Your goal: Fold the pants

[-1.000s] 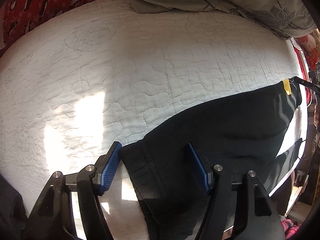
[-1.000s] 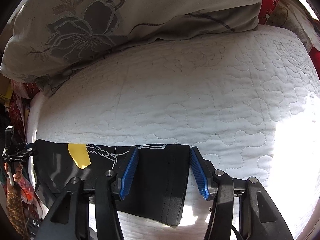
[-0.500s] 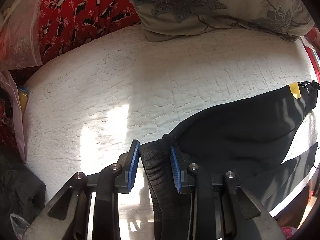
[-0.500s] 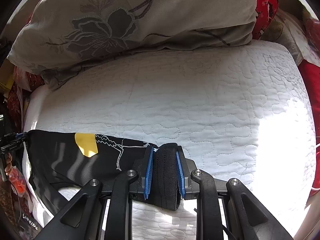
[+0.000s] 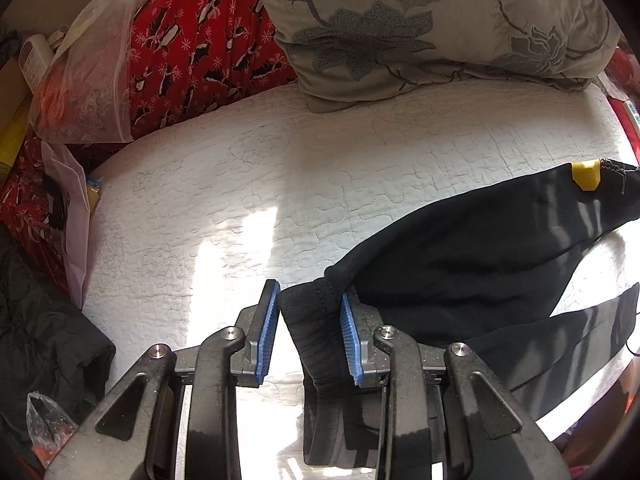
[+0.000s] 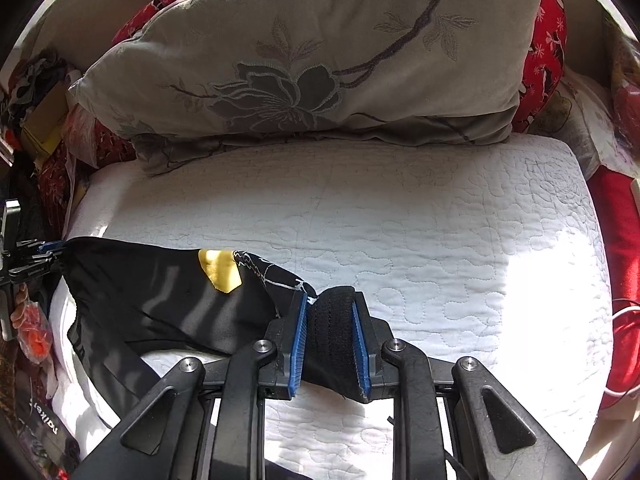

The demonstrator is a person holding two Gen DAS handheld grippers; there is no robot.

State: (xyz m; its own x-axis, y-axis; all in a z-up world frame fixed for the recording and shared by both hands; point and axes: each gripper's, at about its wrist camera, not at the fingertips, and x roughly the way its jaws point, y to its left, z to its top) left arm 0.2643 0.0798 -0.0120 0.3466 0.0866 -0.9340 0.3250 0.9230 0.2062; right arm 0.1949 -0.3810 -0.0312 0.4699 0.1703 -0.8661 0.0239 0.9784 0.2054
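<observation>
On the white quilted bedcover (image 5: 360, 184), black pants (image 5: 480, 256) hang stretched between the two grippers, lifted clear of the quilt along their upper edge while a lower fold trails down toward the near edge of the bed. A yellow patch (image 5: 585, 175) sits near the top edge of the fabric, beside thin white stitching; the right wrist view shows the same patch (image 6: 220, 272) just left of that gripper.

The left gripper (image 5: 308, 332) has a bunched, ribbed end of the pants between its blue pads (image 5: 267, 336). The cloth lies against the right-hand pad, with a sliver of daylight at the left-hand one, so the jaws stand narrowly apart around the bunch. The right gripper (image 6: 330, 336) is nearly closed, both blue pads pressing a thick roll of black ribbed fabric.

Beyond the pants, a grey pillow (image 5: 420, 28) with embroidered flowers rests at the head of the bed. Red patterned fabric (image 5: 192, 48) lies to its left, with a clear plastic bag (image 5: 84, 80) against it. Dark clothing (image 5: 44, 328) is heaped at the left edge of the bed.
</observation>
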